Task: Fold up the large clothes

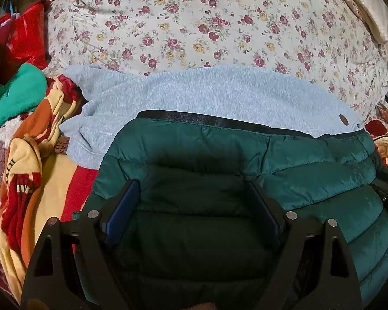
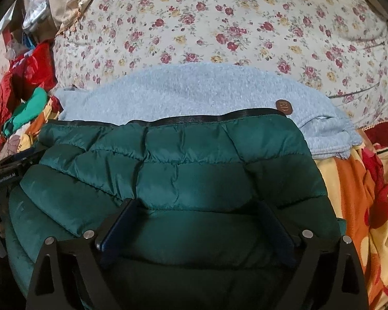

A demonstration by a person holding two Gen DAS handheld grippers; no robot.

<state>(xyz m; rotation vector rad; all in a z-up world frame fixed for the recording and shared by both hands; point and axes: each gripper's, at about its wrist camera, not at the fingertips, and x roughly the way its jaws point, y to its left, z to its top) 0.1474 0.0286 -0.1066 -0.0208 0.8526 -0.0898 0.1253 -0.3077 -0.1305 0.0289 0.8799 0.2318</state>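
A dark green quilted puffer jacket [image 1: 297,160] lies folded on the bed, its black-trimmed edge resting on a light grey fleece sweatshirt [image 1: 219,95]. My left gripper [image 1: 192,190] hovers over the jacket's left half with its jaws wide apart; the blue pads [image 1: 121,211] stand clear of the fabric. In the right wrist view the same jacket [image 2: 194,155] fills the foreground, in front of the sweatshirt [image 2: 194,90]. My right gripper [image 2: 196,206] is open over the jacket's right half, and nothing is pinched between its fingers.
A floral bedsheet [image 1: 194,25] covers the bed behind the clothes. A red, orange and yellow blanket [image 1: 38,180] lies crumpled at the left and also at the right [image 2: 362,193]. A bright green garment [image 1: 18,90] and a red bag [image 1: 20,36] sit far left.
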